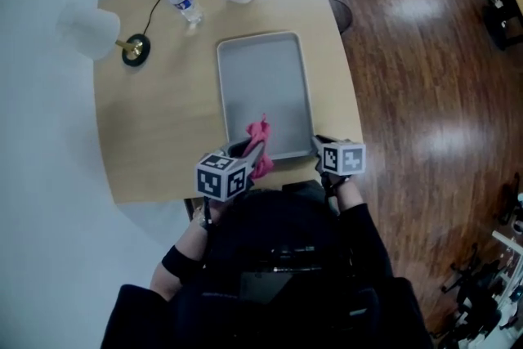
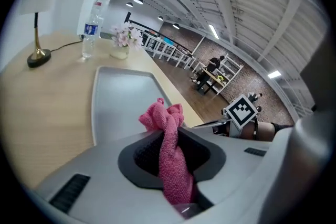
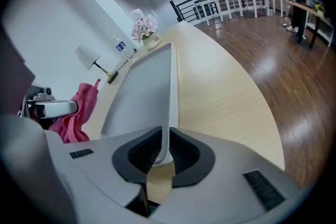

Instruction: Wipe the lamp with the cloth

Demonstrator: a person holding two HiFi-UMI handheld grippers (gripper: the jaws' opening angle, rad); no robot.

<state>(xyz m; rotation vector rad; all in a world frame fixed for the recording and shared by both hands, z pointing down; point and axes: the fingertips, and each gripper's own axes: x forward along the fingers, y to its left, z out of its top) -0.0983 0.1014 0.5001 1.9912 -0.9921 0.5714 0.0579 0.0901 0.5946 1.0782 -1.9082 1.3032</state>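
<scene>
Right now, in the head view, the left gripper (image 1: 249,151) is holding the pink cloth (image 1: 260,141) up over the near edge of the tray (image 1: 263,78). The right gripper (image 1: 320,146) is biting the tray's near right corner. The lamp (image 1: 91,30) is standing at the far left of the table (image 1: 155,143), well apart from the cloth.

In the left gripper view, the jaws are squeezing tight on the cloth (image 2: 170,149), which is sticking up in a bunch.

In the right gripper view, the jaws are pinching the thin edge of the tray (image 3: 147,86).

I think the picking-up step is ending. Next, the cloth is going to need carrying far left to the lamp, then soft rubbing so the lamp is not tipping.
</scene>
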